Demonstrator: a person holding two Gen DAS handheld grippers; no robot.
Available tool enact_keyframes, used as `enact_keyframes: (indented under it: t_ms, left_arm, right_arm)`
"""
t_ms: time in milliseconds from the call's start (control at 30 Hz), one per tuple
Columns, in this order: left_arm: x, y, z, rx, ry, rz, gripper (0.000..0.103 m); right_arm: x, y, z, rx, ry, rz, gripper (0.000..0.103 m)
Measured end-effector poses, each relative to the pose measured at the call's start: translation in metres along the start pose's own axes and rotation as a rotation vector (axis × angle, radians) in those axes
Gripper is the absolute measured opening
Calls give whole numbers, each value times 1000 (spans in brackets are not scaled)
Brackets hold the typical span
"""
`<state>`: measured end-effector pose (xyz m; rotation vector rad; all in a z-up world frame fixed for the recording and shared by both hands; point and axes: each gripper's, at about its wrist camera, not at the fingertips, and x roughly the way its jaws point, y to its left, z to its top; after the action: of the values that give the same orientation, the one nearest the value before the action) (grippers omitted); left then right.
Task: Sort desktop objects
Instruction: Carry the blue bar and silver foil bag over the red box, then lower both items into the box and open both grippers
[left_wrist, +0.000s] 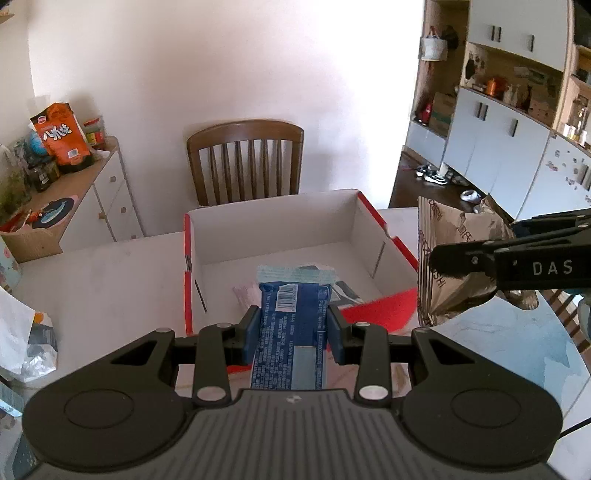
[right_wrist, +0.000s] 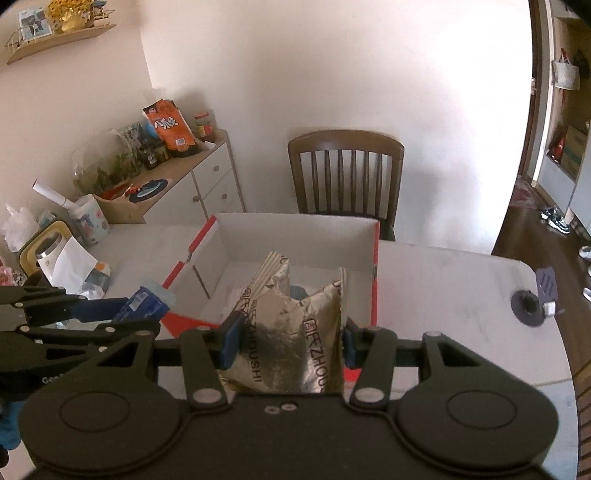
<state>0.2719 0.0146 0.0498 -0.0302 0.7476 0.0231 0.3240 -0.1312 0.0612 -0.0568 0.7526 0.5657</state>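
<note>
Over the near edge of the red-and-white box (left_wrist: 280, 236), a blue snack packet (left_wrist: 291, 332) is clamped by the left gripper (left_wrist: 291, 328) and a gold foil bag (right_wrist: 291, 332) is pinched by the right gripper (right_wrist: 290, 339), both clear of the tabletop (left_wrist: 103, 280). Each item is best carried further in past the red flap (left_wrist: 376, 310) and lowered before the fingers (left_wrist: 249, 332) are released, one side at a time so the two loads are not knocked together.

Each camera sits just behind its tool, looking forward and slightly down over the bench (left_wrist: 110, 266). Both views share the open box (left_wrist: 273, 229) (right_wrist: 295, 236), the chair (left_wrist: 245, 162) (right_wrist: 345, 177) and the sideboard (left_wrist: 107, 184) (right_wrist: 207, 177).
</note>
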Motion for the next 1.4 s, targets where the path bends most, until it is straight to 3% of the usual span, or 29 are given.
enact_keyframes:
  t_ms: [333, 667, 1400]
  left_arm:
    - [36, 11, 27, -25, 18, 58, 36]
    - [75, 27, 36, -57, 44, 55, 36]
    - [144, 38, 32, -51, 131, 82, 36]
  right_arm:
    - [34, -5, 24, -25, 0, 17, 51]
    - [78, -17, 34, -3, 36, 22, 51]
    - [146, -27, 18, -1, 110, 4, 49]
